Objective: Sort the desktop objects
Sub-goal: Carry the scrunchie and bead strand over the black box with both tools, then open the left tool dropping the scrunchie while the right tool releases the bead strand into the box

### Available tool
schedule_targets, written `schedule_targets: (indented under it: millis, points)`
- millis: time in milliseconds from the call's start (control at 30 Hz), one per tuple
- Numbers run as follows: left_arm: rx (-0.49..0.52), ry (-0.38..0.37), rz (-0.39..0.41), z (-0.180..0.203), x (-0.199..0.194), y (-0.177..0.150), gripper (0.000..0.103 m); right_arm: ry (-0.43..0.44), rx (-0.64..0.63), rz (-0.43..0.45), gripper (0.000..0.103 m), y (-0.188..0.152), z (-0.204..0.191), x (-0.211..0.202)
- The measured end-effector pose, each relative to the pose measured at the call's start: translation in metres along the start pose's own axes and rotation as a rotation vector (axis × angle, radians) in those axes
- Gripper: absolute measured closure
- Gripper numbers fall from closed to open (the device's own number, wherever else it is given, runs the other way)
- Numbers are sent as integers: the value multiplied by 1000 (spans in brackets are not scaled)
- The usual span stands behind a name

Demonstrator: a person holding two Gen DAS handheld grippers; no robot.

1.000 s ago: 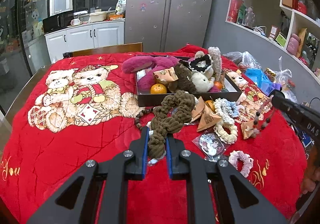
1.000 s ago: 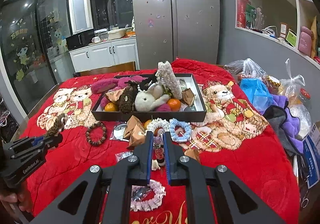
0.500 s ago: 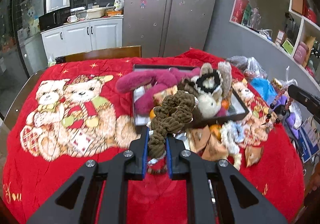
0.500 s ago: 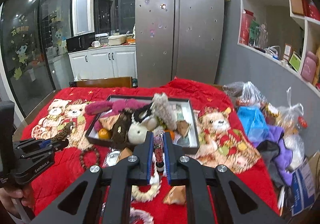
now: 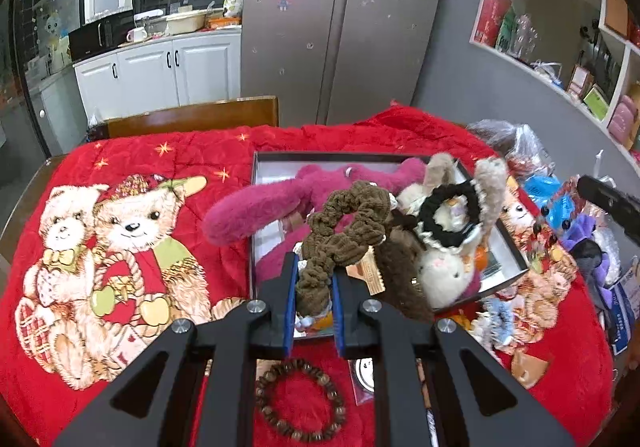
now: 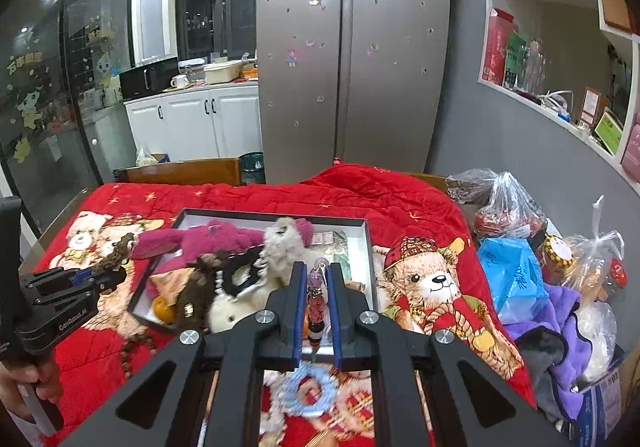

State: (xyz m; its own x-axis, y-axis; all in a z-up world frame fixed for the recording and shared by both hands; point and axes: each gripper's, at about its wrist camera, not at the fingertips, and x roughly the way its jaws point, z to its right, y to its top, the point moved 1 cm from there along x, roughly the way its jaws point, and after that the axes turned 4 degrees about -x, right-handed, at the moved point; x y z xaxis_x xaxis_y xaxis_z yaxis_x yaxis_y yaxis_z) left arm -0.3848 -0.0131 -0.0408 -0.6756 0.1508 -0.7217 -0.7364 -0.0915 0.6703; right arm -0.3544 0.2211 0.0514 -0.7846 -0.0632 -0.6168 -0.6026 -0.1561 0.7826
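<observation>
Nearest the left wrist camera, a brown wooden bead bracelet (image 5: 301, 402) lies on the red teddy-bear blanket (image 5: 120, 175), now below the fingers rather than ahead of them as a second ago. The left gripper (image 5: 314, 283) is clamped on a brown corduroy scrunchie (image 5: 340, 235), which has travelled from above the loose items to hang over the near edge of the black tray (image 5: 508, 243). The right gripper (image 6: 316, 299) pinches a beaded charm (image 6: 315, 307) upright between its blue pads; it has risen and advanced, so a blue scrunchie (image 6: 308, 391) sits beneath it and the tray (image 6: 370, 259) just ahead. Inside the tray lie a magenta plush (image 5: 256, 207) and a white plush rabbit (image 5: 444, 271).
</observation>
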Motion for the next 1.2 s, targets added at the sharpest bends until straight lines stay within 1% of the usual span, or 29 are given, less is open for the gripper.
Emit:
schedule_targets:
  millis: [100, 200, 300, 333, 400, 500, 667, 733, 767, 800, 833, 867, 900, 933, 967, 1067, 1200]
  points:
    - [-10, -4, -5, -2, 13, -7, 88, -3, 12, -24, 93, -1, 9, 22]
    - [2, -7, 4, -4, 23, -10, 88, -2, 23, -48, 93, -5, 15, 41]
    - [-16, -54, -19, -9, 32, -13, 88, -3, 14, -82, 93, -11, 15, 58]
    - [-2, -50, -27, -9, 36, -14, 88, -6, 10, -89, 93, -13, 14, 62]
    - [17, -19, -22, -9, 40, -17, 88, -1, 3, -109, 93, -17, 13, 68]
    - [1, -31, -42, -15, 46, -19, 88, -5, -3, -121, 93, -20, 12, 75]
    - [-1, 2, -32, -23, 47, -20, 87, 7, -19, -137, 93, -23, 4, 84]
    - [-10, -7, -32, -25, 46, -21, 79, 16, -23, -141, 92, -24, 1, 87]
    - [-14, -12, -30, -26, 45, -21, 66, 25, -18, -142, 92, -24, 0, 88]
    - [-20, -10, -25, -26, 44, -21, 48, 35, -10, -142, 90, -24, 0, 88]
    - [-24, -10, -17, -27, 43, -20, 39, 49, 3, -139, 89, -23, 1, 88]
    - [-29, -11, -4, -27, 40, -19, 25, 57, 15, -133, 86, -22, 2, 87]
    - [-33, -7, 8, -27, 38, -19, 19, 63, 18, -130, 75, -22, 3, 86]
    - [-34, -3, 14, -27, 36, -18, 19, 62, 18, -132, 63, -22, 3, 86]
    - [-30, -2, 18, -27, 34, -17, 19, 62, 18, -131, 61, -21, 3, 85]
    - [-10, 15, 18, -26, 31, -13, 18, 67, 12, -111, 60, -19, 2, 81]
    - [2, 25, 25, -24, 28, -13, 18, 99, 19, -104, 58, -17, 1, 77]
